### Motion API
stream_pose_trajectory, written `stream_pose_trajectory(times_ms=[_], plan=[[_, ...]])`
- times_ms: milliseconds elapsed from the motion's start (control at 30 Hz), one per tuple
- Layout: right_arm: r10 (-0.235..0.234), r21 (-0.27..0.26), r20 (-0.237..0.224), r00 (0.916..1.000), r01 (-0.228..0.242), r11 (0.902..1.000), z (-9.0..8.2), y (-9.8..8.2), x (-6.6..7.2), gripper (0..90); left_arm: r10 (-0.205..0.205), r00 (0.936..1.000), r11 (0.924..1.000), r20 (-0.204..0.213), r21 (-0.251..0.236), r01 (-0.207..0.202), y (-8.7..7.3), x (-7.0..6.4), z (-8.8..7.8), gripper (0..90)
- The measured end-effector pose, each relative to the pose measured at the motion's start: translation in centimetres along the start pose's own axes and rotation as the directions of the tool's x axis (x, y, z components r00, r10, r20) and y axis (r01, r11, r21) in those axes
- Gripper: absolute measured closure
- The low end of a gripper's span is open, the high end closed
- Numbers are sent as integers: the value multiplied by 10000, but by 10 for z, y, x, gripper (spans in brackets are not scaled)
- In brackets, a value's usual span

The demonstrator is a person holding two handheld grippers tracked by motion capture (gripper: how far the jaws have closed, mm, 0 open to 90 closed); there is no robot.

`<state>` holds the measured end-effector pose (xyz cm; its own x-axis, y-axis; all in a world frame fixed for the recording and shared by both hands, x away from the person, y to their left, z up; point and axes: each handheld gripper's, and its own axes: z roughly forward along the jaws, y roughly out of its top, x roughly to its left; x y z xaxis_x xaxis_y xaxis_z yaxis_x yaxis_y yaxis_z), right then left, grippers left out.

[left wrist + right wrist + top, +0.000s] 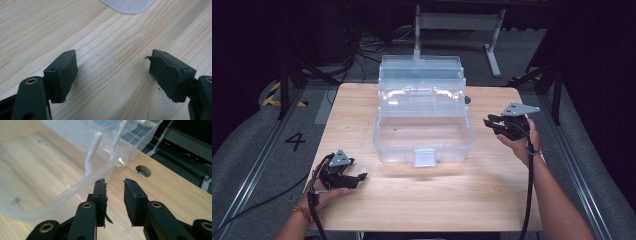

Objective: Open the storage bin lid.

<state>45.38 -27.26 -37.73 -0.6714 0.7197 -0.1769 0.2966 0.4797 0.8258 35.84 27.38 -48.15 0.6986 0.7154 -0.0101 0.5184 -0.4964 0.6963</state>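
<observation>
Though slightly parted, right claw point(115, 182) beside box point(75, 190)

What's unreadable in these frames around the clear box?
- Clear plastic tool box: far tiers overlap in the high view, contents unclear; the left gripper view's top edge cuts it to one corner.
- Grey front latch: too small to tell whether engaged.
- Right tongs: tips near the rim; contact unclear.
</observation>
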Motion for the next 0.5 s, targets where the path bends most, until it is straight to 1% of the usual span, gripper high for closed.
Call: stream_pose_trajectory(times_ms=[67,100,233,500], plan=[[-167,114,-8,9999,167,9998,-2,-5,3,720,-11,10000,10000,-4,-4,11,0,0,0,231],[-167,114,-8,9999,167,9998,-2,-5,3,720,-11,10000,10000,-4,-4,11,0,0,0,231],[-492,348,-136,9987,497,9982,-4,-15,11,711,6,10000,10000,-4,7,-6,0,0,0,231],[-484,523,-343,9982,501,9974,-12,-33,19,667,42,10000,10000,-16,12,-42,0,0,0,230]])
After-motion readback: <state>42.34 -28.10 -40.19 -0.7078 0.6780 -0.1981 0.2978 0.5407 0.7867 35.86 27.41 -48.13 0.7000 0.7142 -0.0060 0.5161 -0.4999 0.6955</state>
